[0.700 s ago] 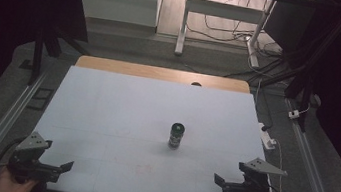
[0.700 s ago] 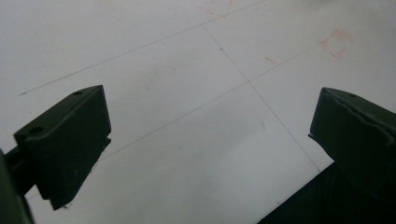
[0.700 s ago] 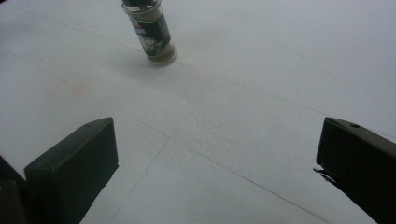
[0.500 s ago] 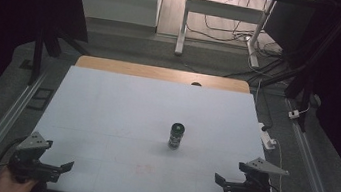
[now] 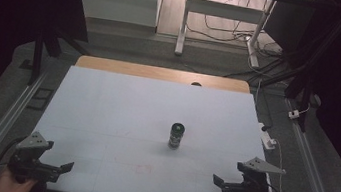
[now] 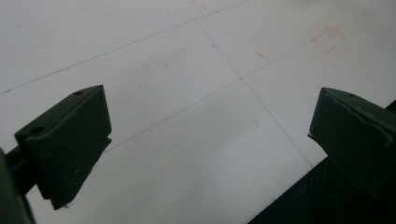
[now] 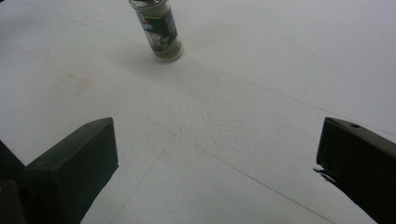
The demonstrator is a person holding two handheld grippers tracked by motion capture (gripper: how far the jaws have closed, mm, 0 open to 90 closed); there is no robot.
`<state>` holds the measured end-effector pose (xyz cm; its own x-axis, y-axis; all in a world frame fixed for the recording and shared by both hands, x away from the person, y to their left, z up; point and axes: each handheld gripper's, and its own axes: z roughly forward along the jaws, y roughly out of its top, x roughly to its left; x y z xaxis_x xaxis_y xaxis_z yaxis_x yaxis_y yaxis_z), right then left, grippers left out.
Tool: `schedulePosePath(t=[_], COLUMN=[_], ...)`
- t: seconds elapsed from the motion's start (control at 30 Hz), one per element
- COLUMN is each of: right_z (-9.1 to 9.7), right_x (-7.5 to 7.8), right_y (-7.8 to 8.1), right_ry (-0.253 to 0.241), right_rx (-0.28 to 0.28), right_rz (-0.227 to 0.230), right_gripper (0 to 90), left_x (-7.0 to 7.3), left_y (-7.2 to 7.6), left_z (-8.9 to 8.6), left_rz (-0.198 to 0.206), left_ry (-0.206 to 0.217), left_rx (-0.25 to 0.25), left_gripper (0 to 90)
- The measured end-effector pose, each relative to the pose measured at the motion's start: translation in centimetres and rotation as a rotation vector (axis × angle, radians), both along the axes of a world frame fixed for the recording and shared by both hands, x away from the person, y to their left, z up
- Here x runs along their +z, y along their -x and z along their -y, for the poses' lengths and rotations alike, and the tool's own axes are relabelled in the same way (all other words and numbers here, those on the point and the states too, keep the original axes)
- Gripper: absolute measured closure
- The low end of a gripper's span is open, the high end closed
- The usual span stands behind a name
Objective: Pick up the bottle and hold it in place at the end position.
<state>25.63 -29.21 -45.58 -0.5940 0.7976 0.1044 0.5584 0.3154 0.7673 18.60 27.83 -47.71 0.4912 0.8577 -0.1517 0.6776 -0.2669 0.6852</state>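
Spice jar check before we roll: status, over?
Left gripper open, empty. Right gripper open, empty. Spice jar upright mid-table, untouched. Path clear.

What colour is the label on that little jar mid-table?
The jar has a dark green label with white print, seen best in the right gripper view.
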Motion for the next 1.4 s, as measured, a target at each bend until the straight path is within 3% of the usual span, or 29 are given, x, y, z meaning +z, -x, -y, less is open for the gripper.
schedulePosePath(t=[0.33, 0.5, 0.87, 1.4], right_z=[-0.1, -0.5, -1.9, -4.1], right_x=[0.3, 0.2, 0.3, -0.1], right_y=[-0.2, -0.3, -0.6, -2.0], right_ry=[-0.026, -0.010, -0.013, -0.016], right_rx=[0.059, 0.087, 0.138, 0.198], right_rz=[0.012, 0.013, 0.057, 0.034], right_gripper=[0.0, 0.0, 0.0, 0.0], left_x=[0.0, 0.0, 0.0, 0.1], left_y=[0.0, 0.0, 0.0, 0.1], left_z=[-0.1, -0.1, -0.2, 0.0], left_rz=[0.002, 0.002, 0.000, 0.011], left_ry=[0.010, 0.010, 0.016, 0.002], left_rx=[0.000, 0.001, 0.005, 0.001], left_gripper=[0.2, 0.4, 0.5, 0.4])
